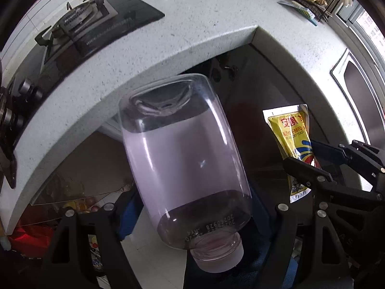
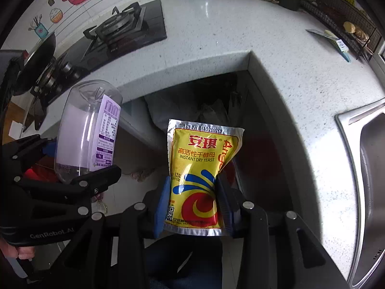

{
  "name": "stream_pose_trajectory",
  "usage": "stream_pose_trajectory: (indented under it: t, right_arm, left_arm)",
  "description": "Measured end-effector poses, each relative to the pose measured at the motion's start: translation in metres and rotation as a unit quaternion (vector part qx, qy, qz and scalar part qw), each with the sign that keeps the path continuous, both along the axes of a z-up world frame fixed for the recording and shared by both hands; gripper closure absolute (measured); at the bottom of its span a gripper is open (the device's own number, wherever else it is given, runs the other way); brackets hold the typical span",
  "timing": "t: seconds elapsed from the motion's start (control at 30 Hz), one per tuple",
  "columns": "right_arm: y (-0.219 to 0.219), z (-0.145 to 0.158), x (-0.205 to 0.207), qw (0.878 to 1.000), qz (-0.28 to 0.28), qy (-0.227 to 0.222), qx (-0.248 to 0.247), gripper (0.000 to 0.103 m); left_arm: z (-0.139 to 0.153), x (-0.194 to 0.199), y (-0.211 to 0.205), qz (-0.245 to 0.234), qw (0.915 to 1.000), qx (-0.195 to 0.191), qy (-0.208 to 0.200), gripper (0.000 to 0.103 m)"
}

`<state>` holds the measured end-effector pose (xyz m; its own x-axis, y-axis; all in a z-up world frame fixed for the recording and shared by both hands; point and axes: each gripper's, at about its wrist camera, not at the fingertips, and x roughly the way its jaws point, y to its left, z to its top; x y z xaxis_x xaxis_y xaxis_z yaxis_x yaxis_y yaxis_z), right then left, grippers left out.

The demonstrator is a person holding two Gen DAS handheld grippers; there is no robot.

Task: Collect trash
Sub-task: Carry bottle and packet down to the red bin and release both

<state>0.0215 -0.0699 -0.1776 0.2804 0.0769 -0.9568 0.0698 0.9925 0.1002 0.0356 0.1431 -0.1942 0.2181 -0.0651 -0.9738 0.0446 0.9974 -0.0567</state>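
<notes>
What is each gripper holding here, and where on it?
The left gripper clamps an empty clear plastic bottle at its lower body, near the neck. The right gripper pinches a yellow yeast packet across its lower half.

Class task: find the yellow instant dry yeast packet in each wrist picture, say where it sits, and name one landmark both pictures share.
Left wrist view: the yeast packet is at the right edge, pinched in the right tongs.
Right wrist view: the yeast packet fills the centre, gripped between the blue pads.
Shared landmark: the gas hob, upper left in both.
</notes>
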Motion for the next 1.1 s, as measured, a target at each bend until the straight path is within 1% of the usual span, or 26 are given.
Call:
stream_pose_trajectory:
  t: [0.1, 0.2, 0.4, 0.5, 0.63, 0.73, 0.8, 0.87, 0.93, 1.03, 1.1]
  right_arm:
    - [0.004, -0.030, -0.001, 1.000, 0.003, 0.014, 0.008, 0.067]
    - [0.002, -0.063, 0.000, 1.000, 0.004, 0.025, 0.018, 0.067]
    - [-0.005, -0.141, 0.012, 0.999, 0.016, 0.042, 0.021, 0.067]
    - [-0.011, -0.180, 0.016, 0.999, 0.021, 0.043, 0.012, 0.067]
    - [-0.021, -0.230, 0.023, 0.999, 0.013, 0.038, 0.003, 0.067]
    - [-0.031, -0.263, 0.023, 0.999, 0.004, 0.042, 0.008, 0.067]
    - [-0.039, -0.287, 0.025, 0.999, 0.000, 0.054, 0.007, 0.067]
    - [-0.044, -0.306, 0.028, 0.998, -0.007, 0.064, 0.010, 0.067]
    - [-0.050, -0.320, 0.031, 0.998, -0.012, 0.069, 0.009, 0.067]
    - [-0.055, -0.331, 0.030, 0.997, -0.013, 0.075, 0.011, 0.067]
    - [-0.059, -0.333, 0.031, 0.997, -0.013, 0.076, 0.008, 0.067]
  left_arm:
    - [-0.032, -0.001, 0.001, -0.001, 0.9999, 0.002, 0.014, 0.026]
    - [-0.067, -0.001, 0.000, -0.008, 0.9997, -0.007, 0.023, 0.026]
    - [-0.150, 0.004, -0.006, -0.031, 0.9988, -0.010, 0.037, 0.026]
    - [-0.197, 0.010, -0.008, -0.039, 0.9982, -0.018, 0.042, 0.026]
    - [-0.258, 0.024, -0.015, -0.049, 0.9971, -0.012, 0.058, 0.026]
    - [-0.293, 0.033, -0.024, -0.057, 0.9961, -0.024, 0.064, 0.026]
    - [-0.319, 0.035, -0.029, -0.061, 0.9947, -0.034, 0.075, 0.026]
    - [-0.336, 0.039, -0.033, -0.066, 0.9944, -0.031, 0.077, 0.026]
    - [-0.346, 0.042, -0.037, -0.075, 0.9942, -0.030, 0.071, 0.026]
    - [-0.355, 0.050, -0.042, -0.093, 0.9923, -0.041, 0.070, 0.026]
    - [-0.360, 0.057, -0.044, -0.106, 0.9906, -0.040, 0.076, 0.026]
